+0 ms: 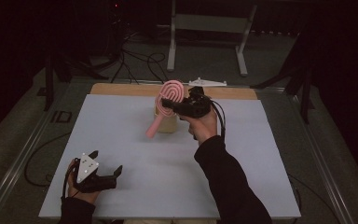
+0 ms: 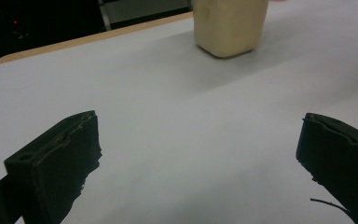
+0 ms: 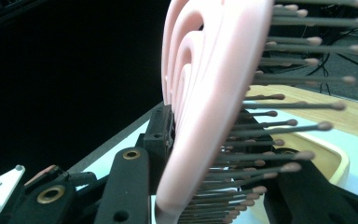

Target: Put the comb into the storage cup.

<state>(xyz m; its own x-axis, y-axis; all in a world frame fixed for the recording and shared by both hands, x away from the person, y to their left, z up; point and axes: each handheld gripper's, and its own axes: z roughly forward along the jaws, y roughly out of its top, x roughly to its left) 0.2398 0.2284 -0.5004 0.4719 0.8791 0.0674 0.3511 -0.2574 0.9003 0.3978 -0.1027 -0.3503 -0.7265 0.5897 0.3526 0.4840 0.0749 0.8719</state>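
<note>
At the near left corner of the worktop [image 1: 121, 154], the left gripper [image 1: 106, 163] rests low in the person's left hand [image 1: 81, 189], its jaws spread wide and holding nothing. The left gripper view adds what the high view cannot: the two black jaws stand far apart over bare white surface, with the lower part of a cream container [image 2: 229, 25] well ahead of them.

Toward the middle, the high view shows that container [image 1: 166, 122] standing on the worktop's far half, with a pink hairbrush [image 1: 168, 100] tilted across it, handle slanting down to the left in front of the container and looped head raised. The right gripper [image 1: 179, 106] holds the brush by its head, jaws clenched on it. The right gripper view shows the grip up close: the hairbrush [image 3: 205, 116] is pinched edge-on between the jaws, bristles with rounded tips sticking out to the right, and the container's rim [image 3: 328, 158] lies beneath.

The worktop is a white sheet over a wooden board [image 1: 121, 88] whose far edge shows. Beyond it the dim room holds dark floor, loose cables [image 1: 140, 63] and a grey metal frame [image 1: 209, 32].
</note>
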